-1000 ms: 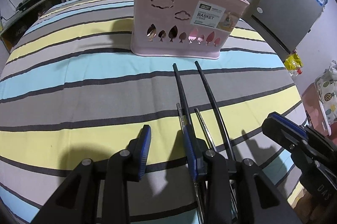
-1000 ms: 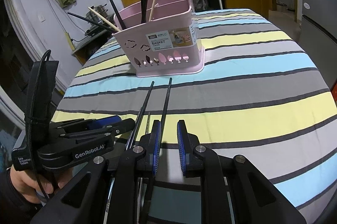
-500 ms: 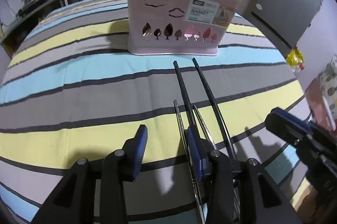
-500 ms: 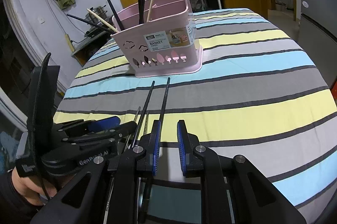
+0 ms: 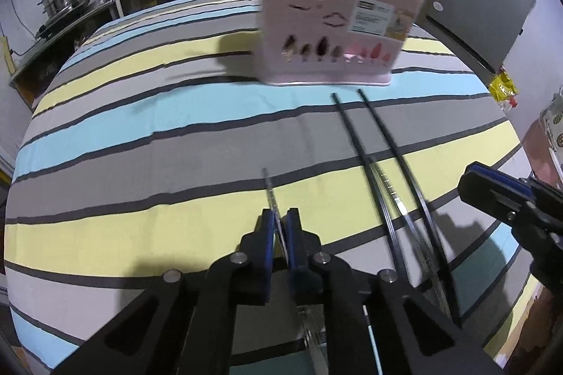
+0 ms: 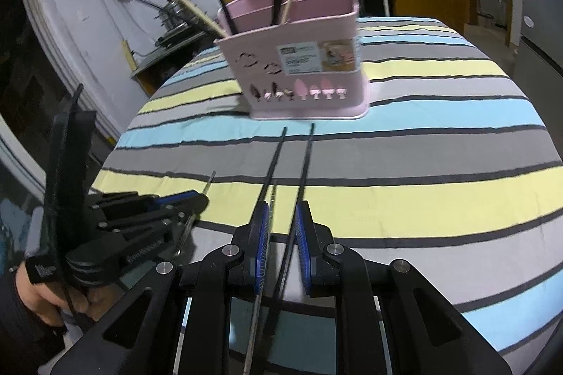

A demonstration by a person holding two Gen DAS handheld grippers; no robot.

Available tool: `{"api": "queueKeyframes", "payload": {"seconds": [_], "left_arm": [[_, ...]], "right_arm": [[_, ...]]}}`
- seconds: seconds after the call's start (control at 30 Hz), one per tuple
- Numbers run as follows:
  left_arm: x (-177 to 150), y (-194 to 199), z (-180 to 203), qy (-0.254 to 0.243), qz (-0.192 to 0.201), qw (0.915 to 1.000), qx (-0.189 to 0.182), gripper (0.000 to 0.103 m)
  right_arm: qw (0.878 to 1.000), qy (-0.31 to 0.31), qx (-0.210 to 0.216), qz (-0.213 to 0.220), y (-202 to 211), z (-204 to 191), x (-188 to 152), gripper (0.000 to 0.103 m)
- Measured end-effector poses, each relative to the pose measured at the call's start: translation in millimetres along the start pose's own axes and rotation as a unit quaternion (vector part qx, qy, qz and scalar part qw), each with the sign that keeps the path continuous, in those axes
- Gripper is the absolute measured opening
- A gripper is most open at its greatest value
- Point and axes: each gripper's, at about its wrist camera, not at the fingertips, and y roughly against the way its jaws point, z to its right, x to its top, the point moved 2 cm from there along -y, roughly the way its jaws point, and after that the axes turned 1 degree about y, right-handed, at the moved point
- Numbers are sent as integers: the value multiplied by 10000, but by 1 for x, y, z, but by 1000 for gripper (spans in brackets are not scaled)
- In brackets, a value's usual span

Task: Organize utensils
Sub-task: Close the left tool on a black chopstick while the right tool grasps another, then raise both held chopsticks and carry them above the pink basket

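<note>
Chopsticks: one thin metal chopstick (image 5: pixel 272 199) is clamped between the closed pads of the left claw (image 5: pixel 279 236). Two black chopsticks (image 6: pixel 278 160) lie side by side on the striped tabletop (image 6: pixel 422 195), pointing at the pink basket (image 6: pixel 299 65). Right claw (image 6: pixel 283 234) is slightly parted, straddling one black chopstick without gripping it.

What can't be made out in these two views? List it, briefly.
- Lower end of the silver chopstick held by the left gripper: hidden behind its fingers, left wrist view.
- Near ends of the two black chopsticks: covered by the right gripper, right wrist view.
- Pink basket label text: blurred in both views.
- Basket contents: only stick tops show above the rim; the wall hides the rest.
</note>
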Motion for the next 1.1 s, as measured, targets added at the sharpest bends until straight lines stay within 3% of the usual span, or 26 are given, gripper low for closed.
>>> {"api": "queueKeyframes", "payload": {"seconds": [0.23,0.6,1.0,1.1], "left_arm": [[-1,4,-30,245,-45,9994,-238,6],[1,2,-37,431,-87,9985,-320,7],[13,-4,-16,-300,-324,9990,15,14],[15,-3,-17,-263,-353,9990,-14,6]], "right_arm": [[9989,337,-112,-318,-28,-11,3,12],[9957,544,-246,-707,-57,-16,5,11],[9931,645,-366,-904,-64,-16,15,6],[9944,563,-276,-851,-59,-16,17,5]]}}
